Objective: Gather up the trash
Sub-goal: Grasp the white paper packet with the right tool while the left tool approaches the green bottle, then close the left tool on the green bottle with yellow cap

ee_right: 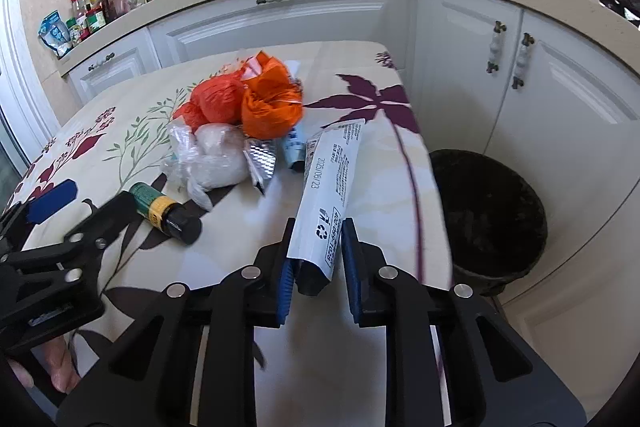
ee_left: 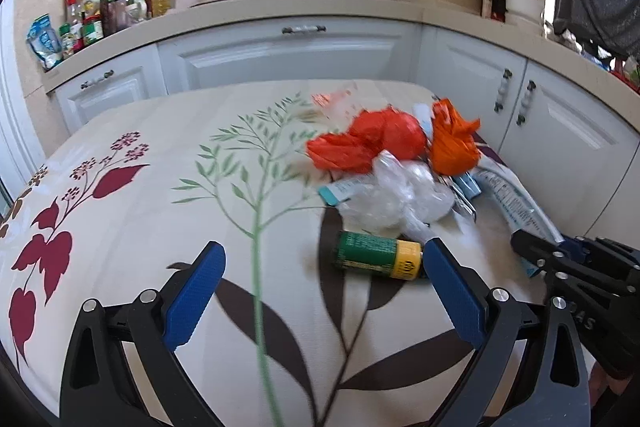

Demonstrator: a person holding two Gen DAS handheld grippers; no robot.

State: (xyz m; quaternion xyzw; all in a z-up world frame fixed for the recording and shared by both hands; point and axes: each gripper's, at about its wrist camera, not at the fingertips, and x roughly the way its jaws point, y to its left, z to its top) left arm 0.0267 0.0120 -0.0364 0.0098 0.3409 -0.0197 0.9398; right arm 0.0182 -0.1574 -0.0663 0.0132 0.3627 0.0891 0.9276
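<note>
Clamped in the right gripper (ee_right: 316,259), a white wrapper (ee_right: 332,183) sits near the table's (ee_right: 240,211) right edge, ready for the bin (ee_right: 486,219). Left gripper (ee_left: 324,287) gapes empty beside the green bottle (ee_left: 378,255).

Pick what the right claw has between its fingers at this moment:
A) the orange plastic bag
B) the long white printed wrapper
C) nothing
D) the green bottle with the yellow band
B: in the right wrist view the right claw is closed on one end of the long white printed wrapper, while the green bottle and orange plastic bag lie free on the table.
</note>
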